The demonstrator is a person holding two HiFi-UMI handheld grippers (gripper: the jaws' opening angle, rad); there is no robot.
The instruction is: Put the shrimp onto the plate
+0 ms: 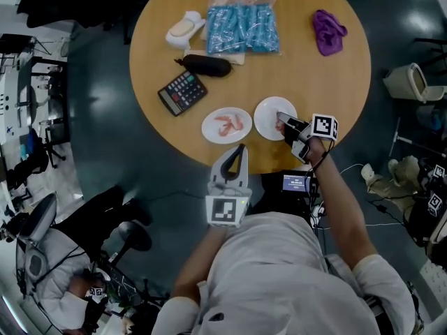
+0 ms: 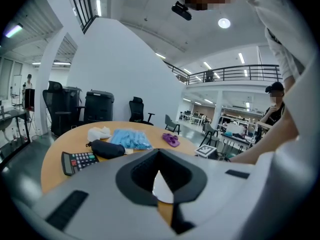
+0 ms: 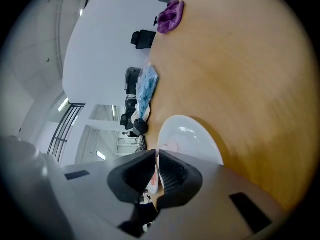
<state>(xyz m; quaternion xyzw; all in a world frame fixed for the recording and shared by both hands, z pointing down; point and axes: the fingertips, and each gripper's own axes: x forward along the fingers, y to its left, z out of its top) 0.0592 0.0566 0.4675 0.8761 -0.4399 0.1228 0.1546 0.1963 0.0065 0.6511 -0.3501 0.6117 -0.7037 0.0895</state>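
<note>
Two white plates sit near the round table's front edge. The left plate (image 1: pixel 209 128) holds several pink shrimp (image 1: pixel 227 124). Over the right plate (image 1: pixel 265 112) my right gripper (image 1: pixel 281 121) is shut on one pale pink shrimp (image 3: pixel 154 182), which shows as a thin strip between the pads just above the right plate (image 3: pixel 195 136). My left gripper (image 1: pixel 240 149) hangs at the table's near edge, in front of the left plate, with its jaws shut and nothing in them; in the left gripper view its tips (image 2: pixel 159 170) meet.
Farther back on the wooden table (image 1: pixel 300 68) lie a calculator (image 1: pixel 181 93), a black pouch (image 1: pixel 207 65), a blue packet (image 1: pixel 242 30), a white bundle (image 1: pixel 185 28) and a purple cloth (image 1: pixel 328 32). A person sits at the lower left, on the floor side.
</note>
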